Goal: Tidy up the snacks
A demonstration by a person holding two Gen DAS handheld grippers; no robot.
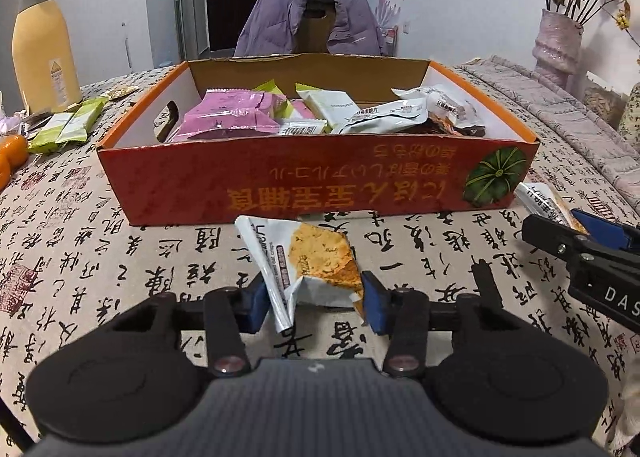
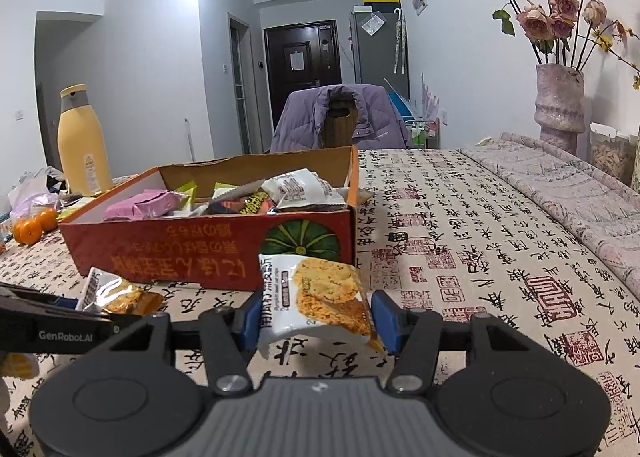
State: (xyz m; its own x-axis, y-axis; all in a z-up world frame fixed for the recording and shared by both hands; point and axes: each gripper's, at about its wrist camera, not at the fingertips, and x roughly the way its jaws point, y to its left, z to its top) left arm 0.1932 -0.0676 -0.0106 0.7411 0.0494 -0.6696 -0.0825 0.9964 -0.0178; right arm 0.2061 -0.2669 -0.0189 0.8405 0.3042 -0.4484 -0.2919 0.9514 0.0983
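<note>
An open red cardboard box stands on the table with several wrapped snacks in it, pink, white and green. In front of its near wall, my left gripper is shut on a crumpled white packet of orange crackers, lifted just off the cloth. In the right wrist view that left gripper enters from the left edge with its packet. My right gripper is shut on a second cracker packet, near the box's right front corner. That packet also shows at the right edge of the left wrist view.
A yellow bottle, green snack packets and oranges lie left of the box. A vase of flowers and a folded quilt are at the right. A chair with a purple jacket stands behind the table.
</note>
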